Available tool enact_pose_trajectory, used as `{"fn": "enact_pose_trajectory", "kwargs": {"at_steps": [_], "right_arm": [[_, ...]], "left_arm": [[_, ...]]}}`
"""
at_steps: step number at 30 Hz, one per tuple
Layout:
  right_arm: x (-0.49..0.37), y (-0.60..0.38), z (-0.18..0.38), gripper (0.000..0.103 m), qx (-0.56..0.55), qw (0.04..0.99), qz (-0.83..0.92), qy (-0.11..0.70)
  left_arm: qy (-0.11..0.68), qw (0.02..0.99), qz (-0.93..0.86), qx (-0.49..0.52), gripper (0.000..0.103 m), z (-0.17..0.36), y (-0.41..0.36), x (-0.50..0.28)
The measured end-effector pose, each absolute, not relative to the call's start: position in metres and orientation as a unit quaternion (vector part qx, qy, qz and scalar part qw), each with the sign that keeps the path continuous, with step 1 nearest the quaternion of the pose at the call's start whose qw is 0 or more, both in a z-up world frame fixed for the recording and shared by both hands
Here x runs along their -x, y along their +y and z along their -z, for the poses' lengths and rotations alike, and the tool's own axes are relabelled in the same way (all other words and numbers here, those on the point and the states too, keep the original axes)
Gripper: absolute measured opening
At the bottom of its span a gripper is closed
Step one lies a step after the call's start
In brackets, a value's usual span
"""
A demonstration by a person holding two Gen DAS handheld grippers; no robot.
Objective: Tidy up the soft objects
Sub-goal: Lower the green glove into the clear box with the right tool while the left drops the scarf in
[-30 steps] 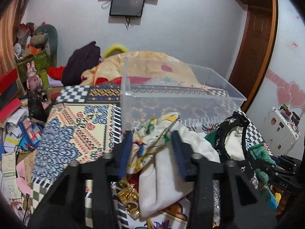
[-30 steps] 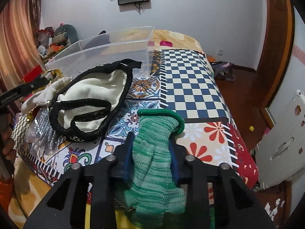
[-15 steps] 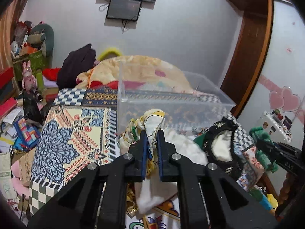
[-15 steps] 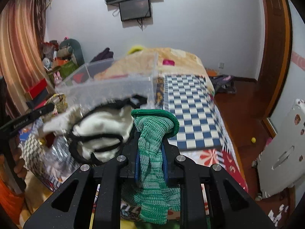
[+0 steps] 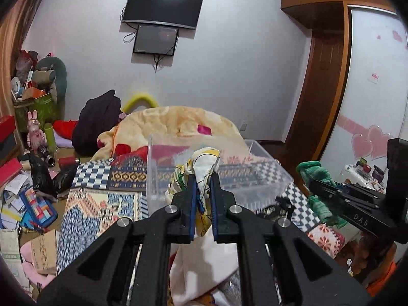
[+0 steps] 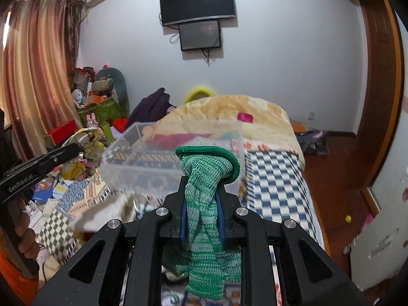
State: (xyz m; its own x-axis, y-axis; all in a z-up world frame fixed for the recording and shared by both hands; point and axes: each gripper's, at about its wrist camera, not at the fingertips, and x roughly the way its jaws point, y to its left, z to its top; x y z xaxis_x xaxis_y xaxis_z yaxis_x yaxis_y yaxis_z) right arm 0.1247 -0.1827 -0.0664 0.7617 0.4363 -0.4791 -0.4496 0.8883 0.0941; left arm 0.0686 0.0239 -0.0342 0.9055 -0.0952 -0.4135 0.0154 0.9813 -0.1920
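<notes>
My left gripper (image 5: 203, 191) is shut on a white and yellow printed cloth (image 5: 204, 163) and holds it in the air in front of the clear plastic bin (image 5: 270, 178). My right gripper (image 6: 202, 196) is shut on a green knitted glove (image 6: 206, 178), lifted off the bed, with the bin (image 6: 132, 165) just beyond it. The right gripper with the glove (image 5: 316, 176) shows at the right of the left wrist view. The left gripper with the cloth (image 6: 84, 140) shows at the left of the right wrist view.
The bin stands on a patterned bedspread (image 5: 99, 204). A black-trimmed white bag (image 5: 275, 207) lies by the bin. A yellow blanket heap (image 5: 178, 122) and dark clothes (image 5: 97, 117) lie behind. Clutter fills the floor on the left (image 5: 23, 204). A door (image 5: 318, 97) is on the right.
Both grippers closed on their items and lifted them: the left raised the printed cloth off the pile, the right raised the green glove off the bed, toward the bin.
</notes>
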Motion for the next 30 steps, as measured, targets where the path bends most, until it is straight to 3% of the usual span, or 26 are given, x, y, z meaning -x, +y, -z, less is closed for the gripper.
{"fn": "enact_pose_trajectory", "kwargs": {"at_steps": [15, 30], "right_arm": [[-0.169, -0.156, 0.046, 0.017, 0.018, 0.94, -0.25, 0.233], [-0.211, -0.128, 0.076, 0.017, 0.081, 0.92, -0.242, 0.296]], "left_arm": [[0.236, 0.968, 0.028, 0.079, 0.009, 0.021, 0.03, -0.133], [0.326, 0.944, 0.029, 0.047, 0.009, 0.066, 0.024, -0.192]]}}
